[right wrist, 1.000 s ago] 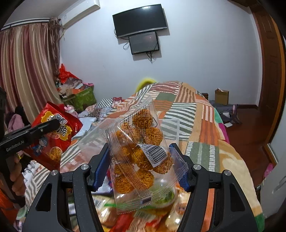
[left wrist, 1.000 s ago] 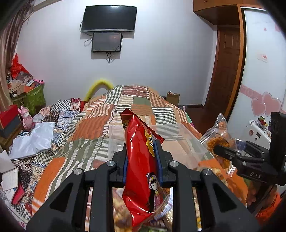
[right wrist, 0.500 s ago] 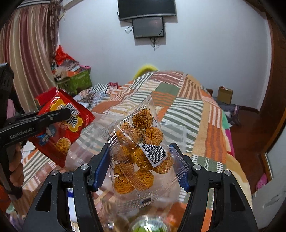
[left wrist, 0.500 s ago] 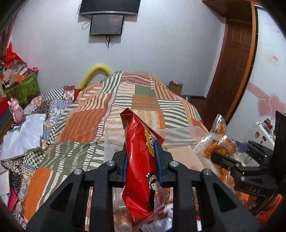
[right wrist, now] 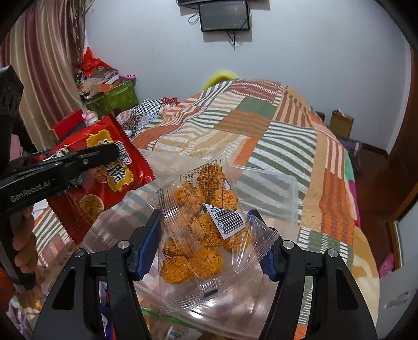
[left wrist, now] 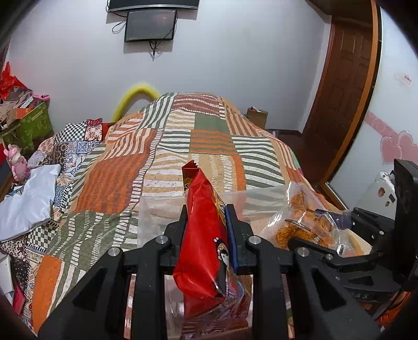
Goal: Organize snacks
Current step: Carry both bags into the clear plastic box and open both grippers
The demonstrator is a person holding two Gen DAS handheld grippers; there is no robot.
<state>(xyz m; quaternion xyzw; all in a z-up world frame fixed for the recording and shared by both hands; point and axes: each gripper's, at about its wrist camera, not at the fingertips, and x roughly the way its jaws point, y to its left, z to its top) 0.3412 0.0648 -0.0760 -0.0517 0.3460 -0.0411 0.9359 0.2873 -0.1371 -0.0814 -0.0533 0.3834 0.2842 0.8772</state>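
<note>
1. Pinching from both sides, the left gripper has its jaws clamped on a red snack bag, which stands on edge between them with its long axis running up and away, the serrated top edge pointing toward the far wall.
2. The right gripper has its jaws set against the two sides of a clear packet of orange noodle balls; the packet stands upright, barcode label facing the camera, top tilted slightly away.
3. Both packs hang in the air, near each other but apart, above a clear plastic bin that sits on the bed. The red bag is over the bin's left side, the clear packet nearer its middle.
4. More wrapped snacks lie low in the near foreground under the grippers, too blurred to name.
5. The bed wears a patchwork quilt of orange, green and cream stripes, and beyond the bin it stretches bare to the far end.
6. A white wall with a mounted screen closes the room; a brown door stands to the right, and curtains and piled boxes crowd the left.
</note>
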